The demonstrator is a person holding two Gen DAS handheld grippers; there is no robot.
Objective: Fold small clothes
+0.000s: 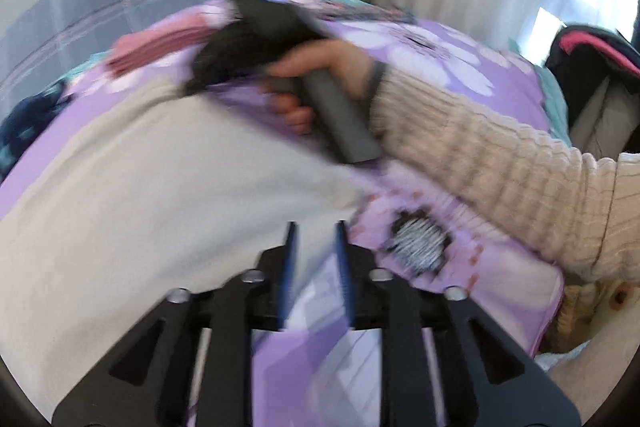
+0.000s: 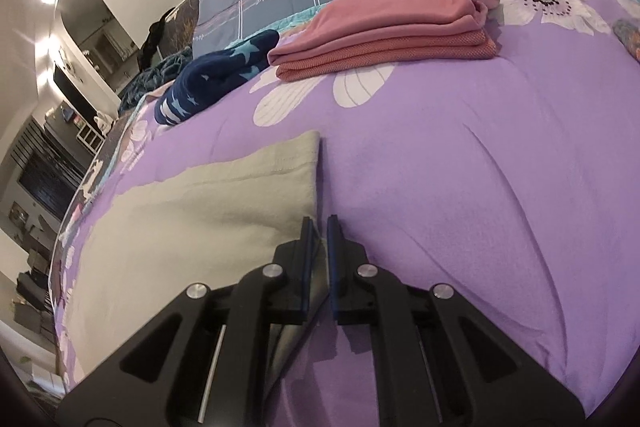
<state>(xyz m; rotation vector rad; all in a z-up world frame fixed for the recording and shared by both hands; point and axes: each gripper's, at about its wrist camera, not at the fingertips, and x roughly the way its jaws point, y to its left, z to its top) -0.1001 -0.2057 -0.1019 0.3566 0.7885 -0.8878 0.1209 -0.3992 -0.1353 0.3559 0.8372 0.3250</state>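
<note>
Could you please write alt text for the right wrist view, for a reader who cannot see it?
The right gripper, shut, sits at the edge of a beige garment lying flat on a purple floral bedspread. Farther off lie a folded pink stack and a navy star-patterned garment.

left wrist view motion-blurred | right gripper (image 1: 200,75) tips perhaps buried in cloth

Soft matt fleece showing on the purple floral blanket (image 2: 460,155), cream garment (image 2: 192,211) lying as smooth matt cotton (stitched hem), pink folded clothes (image 2: 384,39) looking finely textured, ribbed knit covering the sleeve (image 1: 500,163), matt black plastic forming the right gripper (image 2: 319,227).
</note>
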